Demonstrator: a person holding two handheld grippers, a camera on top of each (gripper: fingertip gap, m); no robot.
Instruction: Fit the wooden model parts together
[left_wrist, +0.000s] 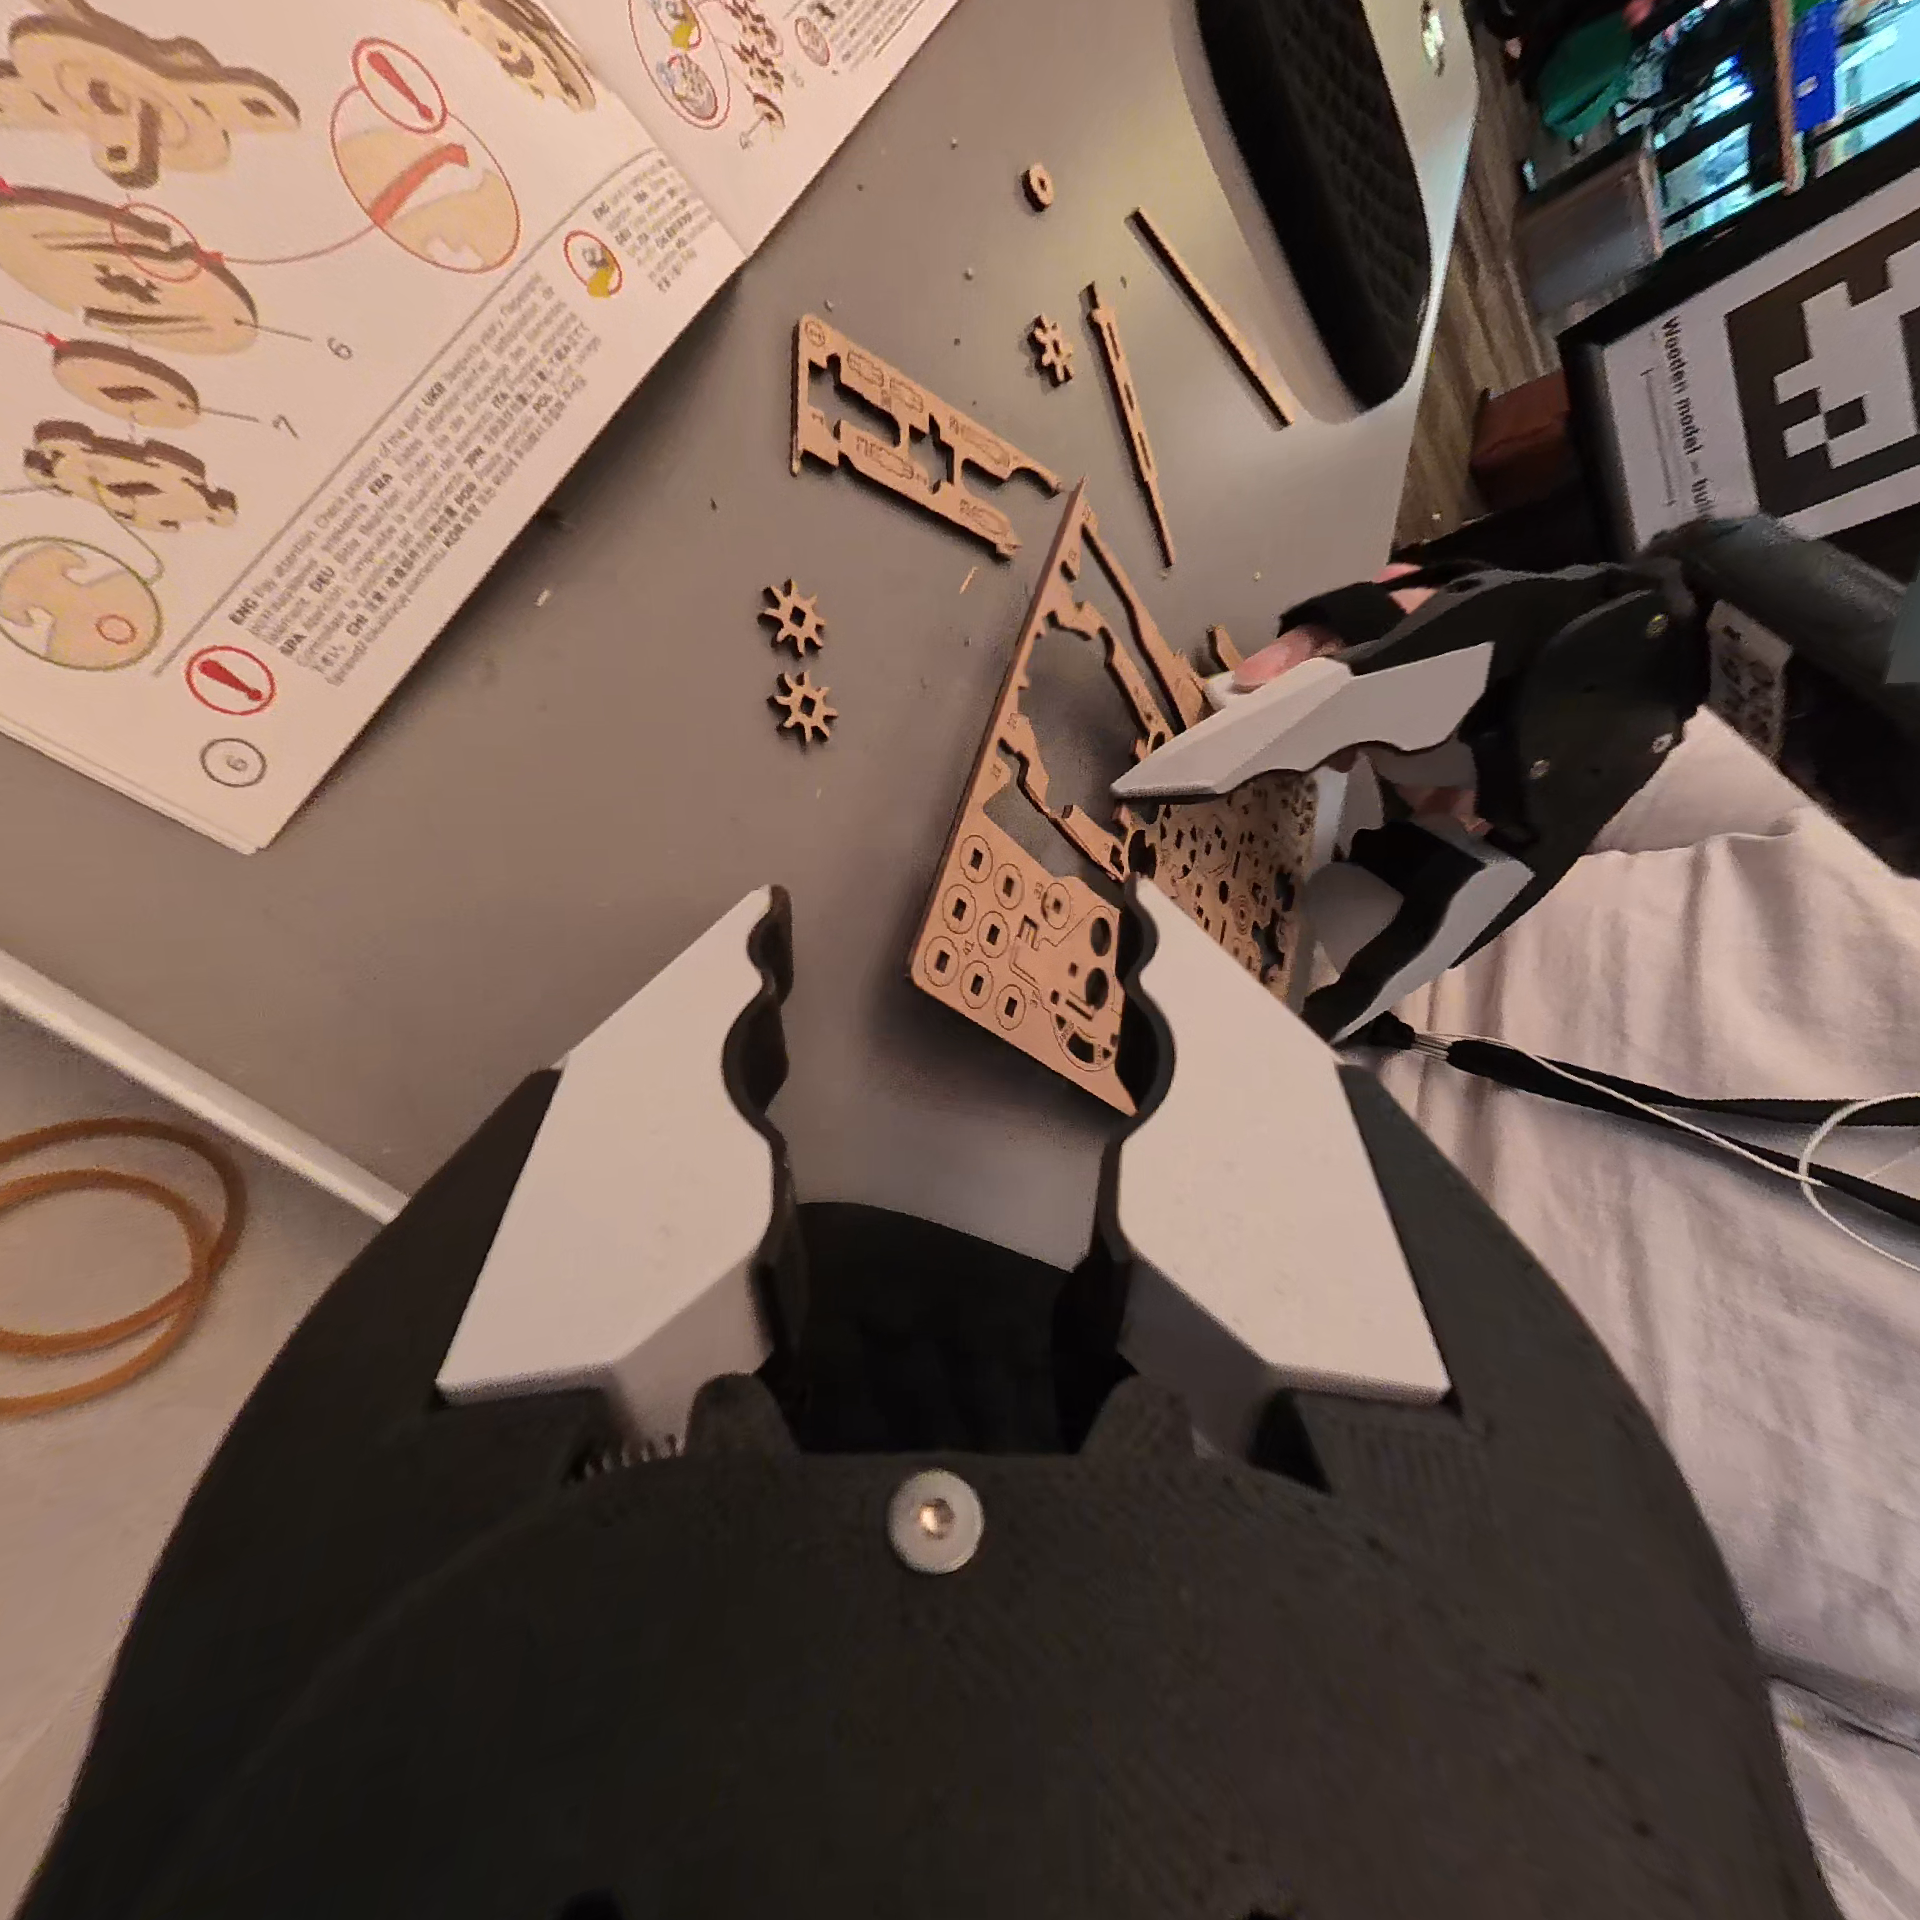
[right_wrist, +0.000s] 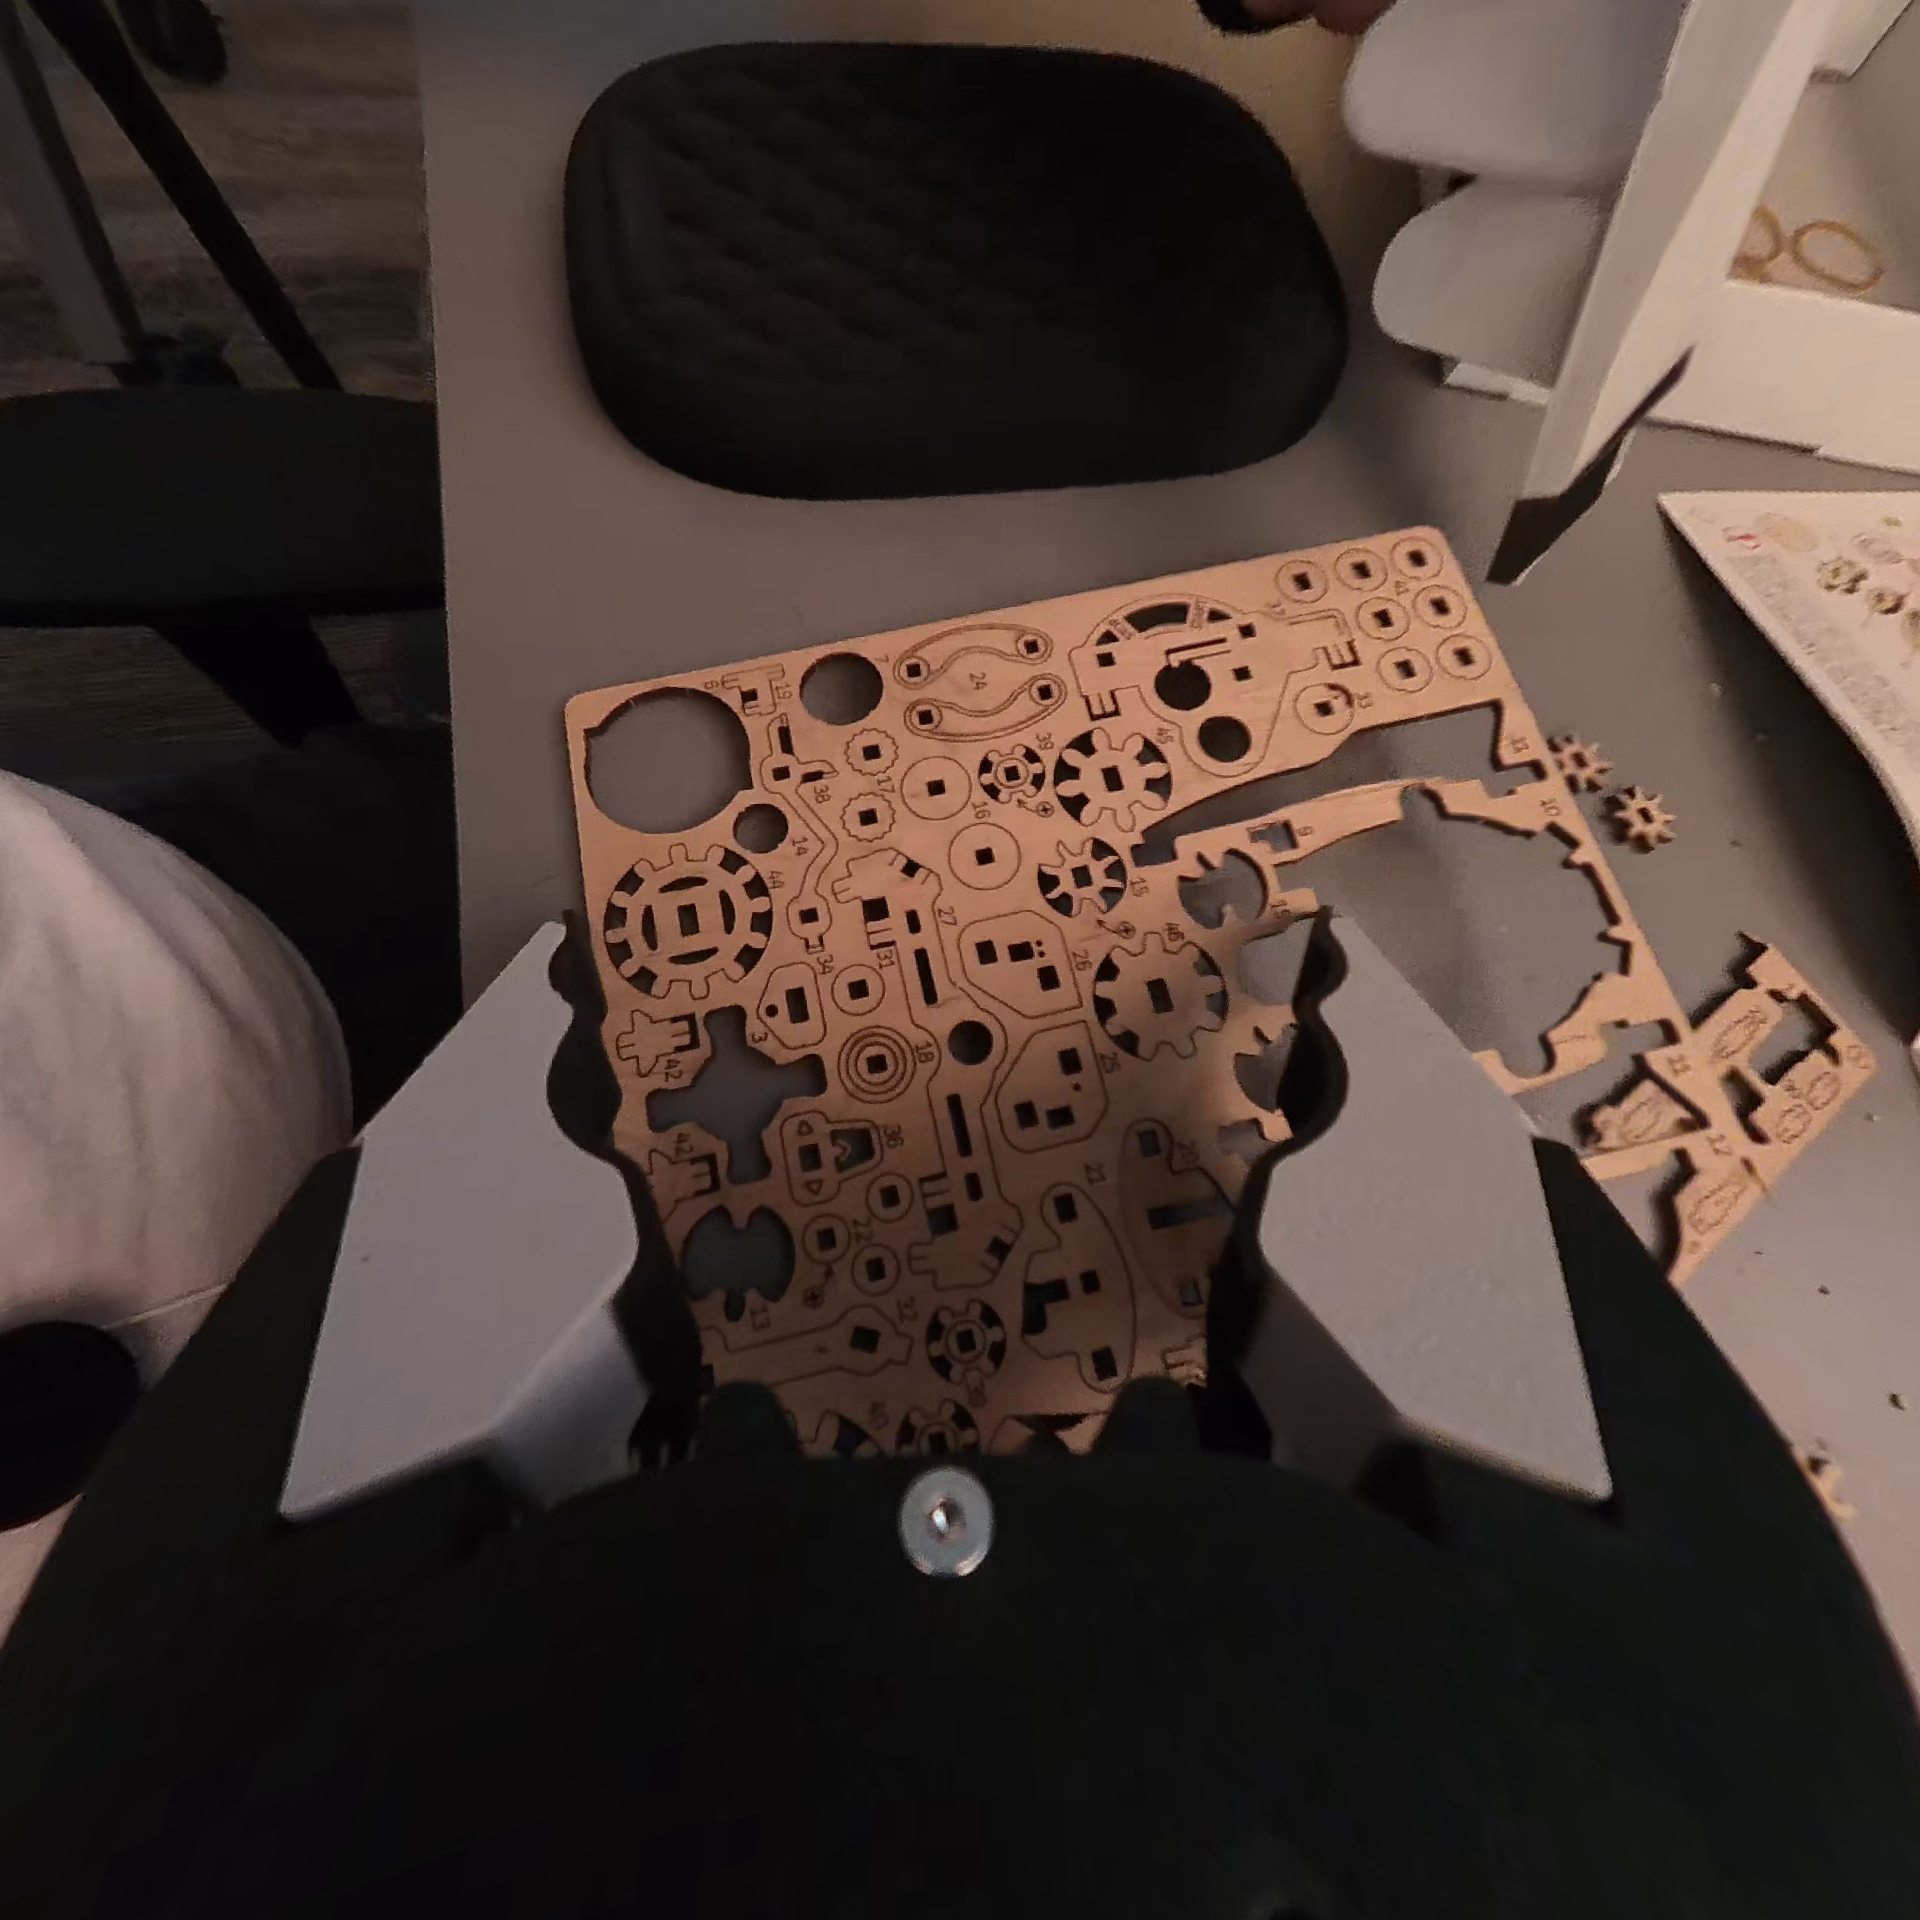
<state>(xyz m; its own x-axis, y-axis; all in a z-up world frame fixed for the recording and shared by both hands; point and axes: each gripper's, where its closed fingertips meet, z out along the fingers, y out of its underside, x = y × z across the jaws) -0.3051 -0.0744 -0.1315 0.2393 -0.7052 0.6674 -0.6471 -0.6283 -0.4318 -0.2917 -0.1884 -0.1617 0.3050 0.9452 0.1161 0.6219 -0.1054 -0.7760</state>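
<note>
A laser-cut wooden parts sheet (right_wrist: 935, 935) lies between and under the wide-apart fingers of my right gripper (right_wrist: 945, 930), which is open. In the left wrist view the sheet (left_wrist: 1023, 935) stands tilted, one edge on the grey table (left_wrist: 520, 883), with the right gripper (left_wrist: 1226, 883) straddling its far side. I cannot tell what props it up. My left gripper (left_wrist: 954, 912) is open and empty, just left of the sheet's near corner. A broken-off wooden frame piece (left_wrist: 904, 436) and two small gears (left_wrist: 795, 618) lie flat beyond it.
An open instruction booklet (left_wrist: 312, 364) covers the table's left. Thin wooden sticks (left_wrist: 1127, 416), another gear (left_wrist: 1051, 348) and a small ring (left_wrist: 1036, 187) lie farther off. A black cushion (right_wrist: 956, 270) sits past the table. Rubber bands (left_wrist: 104, 1257) lie in a white tray.
</note>
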